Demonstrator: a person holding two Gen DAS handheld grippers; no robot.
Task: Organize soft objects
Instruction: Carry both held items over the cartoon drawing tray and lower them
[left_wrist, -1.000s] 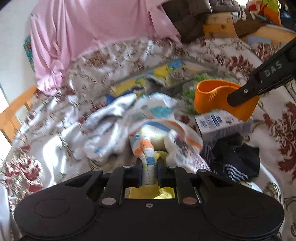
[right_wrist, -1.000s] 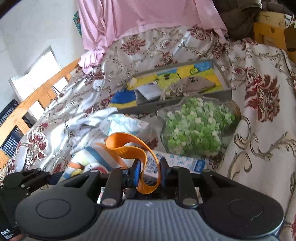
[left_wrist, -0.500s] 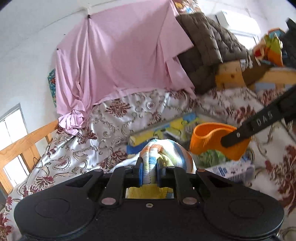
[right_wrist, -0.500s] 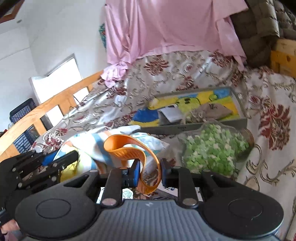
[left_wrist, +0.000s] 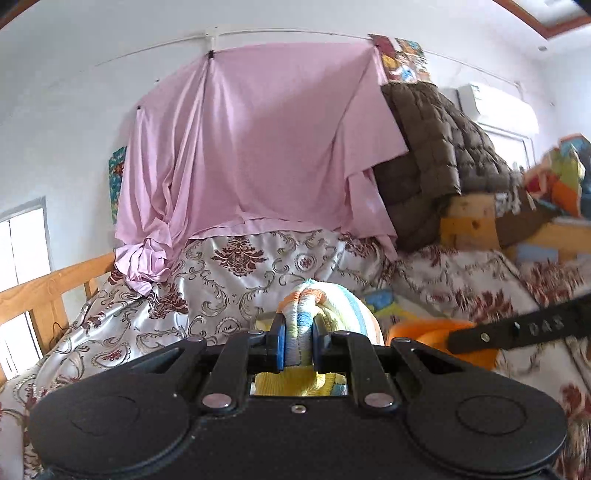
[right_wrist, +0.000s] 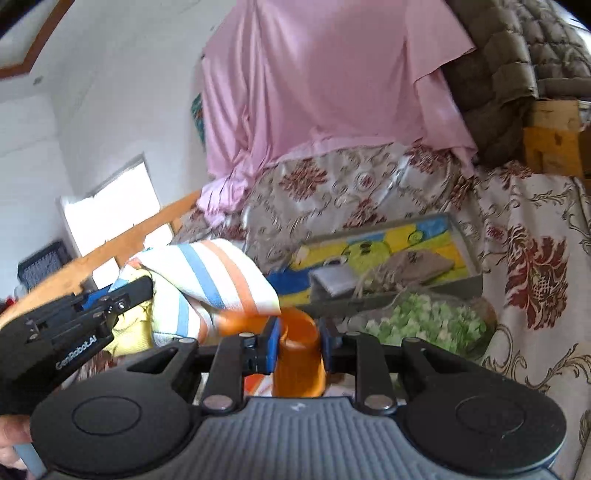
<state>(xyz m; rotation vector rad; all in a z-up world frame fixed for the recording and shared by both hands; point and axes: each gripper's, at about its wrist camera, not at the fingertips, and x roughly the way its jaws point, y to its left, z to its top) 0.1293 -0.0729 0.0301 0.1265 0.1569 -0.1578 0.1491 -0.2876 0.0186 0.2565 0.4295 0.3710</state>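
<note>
My left gripper (left_wrist: 298, 341) is shut on a striped cloth (left_wrist: 332, 306) in white, blue, orange and yellow, and holds it up above the bed. The cloth (right_wrist: 207, 273) and the left gripper (right_wrist: 110, 302) also show at the left of the right wrist view. My right gripper (right_wrist: 298, 345) is shut on a soft orange band (right_wrist: 299, 354), held just right of the cloth. In the left wrist view the orange band (left_wrist: 424, 332) shows at the right with a right gripper finger (left_wrist: 517, 326) on it.
A floral bedspread (right_wrist: 535, 258) covers the bed. A grey tray (right_wrist: 465, 284) with a yellow-blue picture, a small pouch and a grey item lies on it. A clear bag of green pieces (right_wrist: 424, 321) lies in front. A pink sheet (left_wrist: 258, 147) hangs behind. A wooden rail (left_wrist: 48, 288) runs at the left.
Both grippers have risen from the bed with their loads. The striped cloth was lifted off the pile; the views now tilt up toward the pink sheet and wall.
</note>
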